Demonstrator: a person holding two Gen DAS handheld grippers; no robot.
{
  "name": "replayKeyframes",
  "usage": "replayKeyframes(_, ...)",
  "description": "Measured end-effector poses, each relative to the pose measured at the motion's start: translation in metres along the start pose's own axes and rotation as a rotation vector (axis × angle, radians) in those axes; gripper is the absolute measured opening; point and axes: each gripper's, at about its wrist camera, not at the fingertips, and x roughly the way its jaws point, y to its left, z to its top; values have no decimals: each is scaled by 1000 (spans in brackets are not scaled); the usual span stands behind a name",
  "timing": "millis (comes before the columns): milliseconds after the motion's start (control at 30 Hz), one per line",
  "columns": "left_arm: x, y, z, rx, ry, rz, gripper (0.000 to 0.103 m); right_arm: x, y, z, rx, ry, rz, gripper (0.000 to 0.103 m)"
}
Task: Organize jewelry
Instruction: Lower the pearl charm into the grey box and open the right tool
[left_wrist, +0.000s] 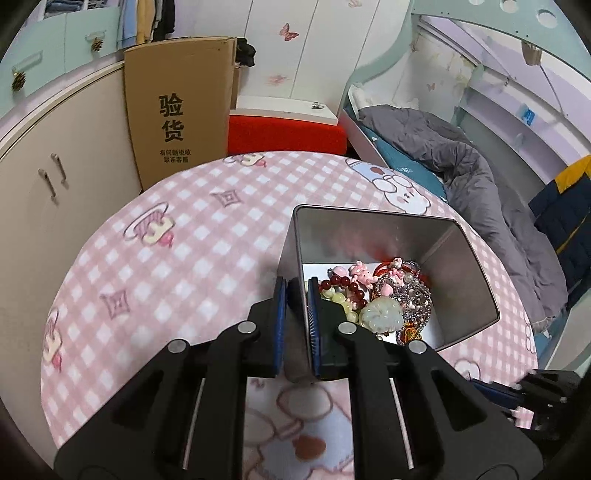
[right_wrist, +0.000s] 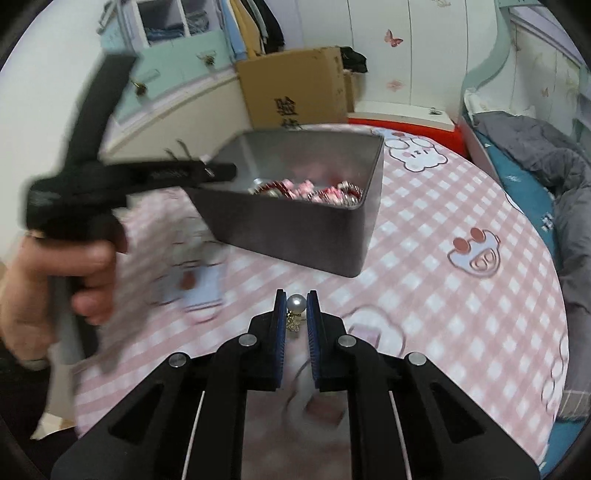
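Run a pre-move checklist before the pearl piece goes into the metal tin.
1. Right tool shut on the pearl earring: ok, the pearl sits between the blue pads.
2. Left tool clamped on the metal tin wall: ok, one pad inside, one outside.
3. Tin open on top: ok, no lid in the way.
4. Room in the tin: ok, the jewelry pile leaves bare floor.
5. Tin resting flat on the checked cloth: cannot tell, it looks tilted in the right wrist view.
6. Earring's gold part secure: cannot tell, it hangs below the pearl.
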Motion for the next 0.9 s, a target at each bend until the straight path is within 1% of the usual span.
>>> replayKeyframes(67,-9,0,-10,-5,-2,0,12,-21,3,2,12,-36,27,10)
replayKeyframes(100,-11,-1,-13,-5,-3,1,12,-36,5,5,15,-68,37,10)
replayKeyframes(233,-30,-4,-35,-11,-7,1,12,-70,15,30,-5,-159,43,10)
replayKeyframes(333,-43,-7,-52,-26,-11,0,12,-77,21,46,-24,-191,37,10)
replayKeyframes(400,-50,-10,-61,-31,-14,0,12,-77,26,52,-27,-191,43,10)
replayKeyframes(500,-57,-10,-69,-40,-18,-6,12,-64,31,56,-34,-173,34,10)
replayKeyframes(567,-58,-10,-71,-42,-19,-9,12,-51,34,54,-32,-147,20,10)
replayKeyframes(700,-59,-8,-72,-42,-19,-17,12,-30,32,51,-20,-109,32,10)
replayKeyframes(833,-59,-9,-73,-42,-20,-17,12,-24,35,50,-20,-100,42,10)
replayKeyframes(900,-59,-9,-73,-42,-19,-17,12,-23,35,50,-20,-97,34,10)
